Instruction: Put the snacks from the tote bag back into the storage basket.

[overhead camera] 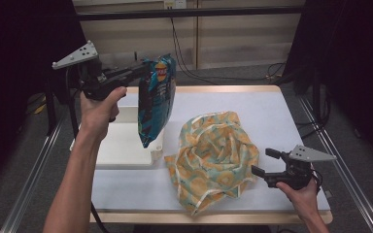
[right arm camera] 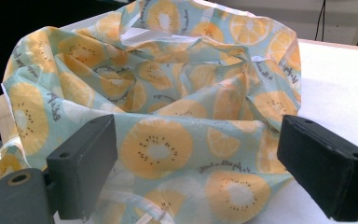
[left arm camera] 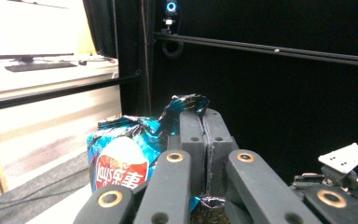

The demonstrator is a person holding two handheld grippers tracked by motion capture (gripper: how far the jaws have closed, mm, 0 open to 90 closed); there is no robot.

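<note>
Chips bag (overhead camera: 155,99) is hanging in the air above the white tray (overhead camera: 121,145), at the left side of the table (overhead camera: 272,111). The left gripper (overhead camera: 143,70) is holding it, and its jaws are pressing together on the crimped top seam, as the left gripper view is showing (left arm camera: 186,105). The bag is looking light and puffed with air; its foil is thin, smooth and probably slippery, and the chips inside are surely fragile, so I am judging that the seam is the good place to take it, not the belly. It is swinging freely under the grip, so a quick move may be making it turn. The patterned cloth bag (overhead camera: 213,158) is lying crumpled in the middle of the table, just beside the tray. It is soft and limp and it is not keeping its mouth open alone; a rim or hem fold is the best hold. The right gripper (overhead camera: 264,162) is resting low at the right edge of this cloth, its jaws standing wide apart with the fabric (right arm camera: 177,140) just in front of them and not yet caught. Free room is staying at the far and right parts of the table; the near edge is close to the cloth.
</note>
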